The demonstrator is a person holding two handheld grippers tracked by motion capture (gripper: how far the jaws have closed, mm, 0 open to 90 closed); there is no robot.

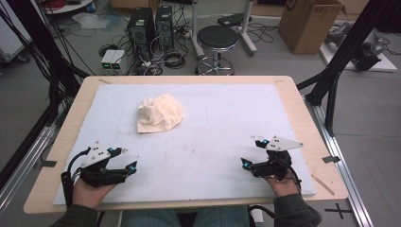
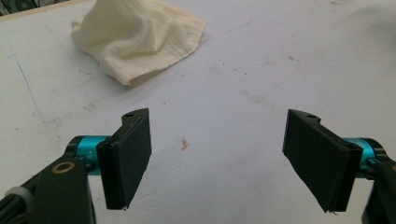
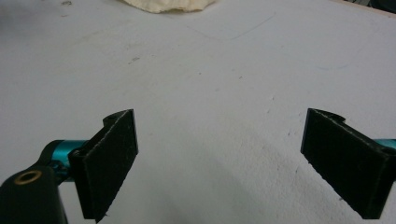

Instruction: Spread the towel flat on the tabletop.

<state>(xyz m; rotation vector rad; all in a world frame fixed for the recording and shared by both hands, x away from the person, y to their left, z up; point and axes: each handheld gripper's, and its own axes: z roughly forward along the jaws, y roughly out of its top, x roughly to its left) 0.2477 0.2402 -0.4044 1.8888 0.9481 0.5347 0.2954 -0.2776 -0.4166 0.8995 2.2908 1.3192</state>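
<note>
A crumpled cream cloth [image 1: 160, 113] lay on the white surface [image 1: 213, 142], left of centre in the upper half of the high view, bunched into a low mound with its longer extent running roughly left to right across the frame. The left gripper [image 1: 126, 160] rested at the lower left of that view with its jaws spread wide and nothing between them; the right gripper [image 1: 253, 151] sat at the lower right, likewise released and holding nothing. Both were well apart from the cloth. In the left gripper view the cloth [image 2: 140, 39] occupied the upper left of the frame, ahead of the jaws and offset to their left. In the right gripper view a sliver of the cloth [image 3: 166, 4] touched the top edge, farther off. The left gripper was judged the nearer one; a reach toward the cloth would run up the frame and slightly rightward from it.
</note>
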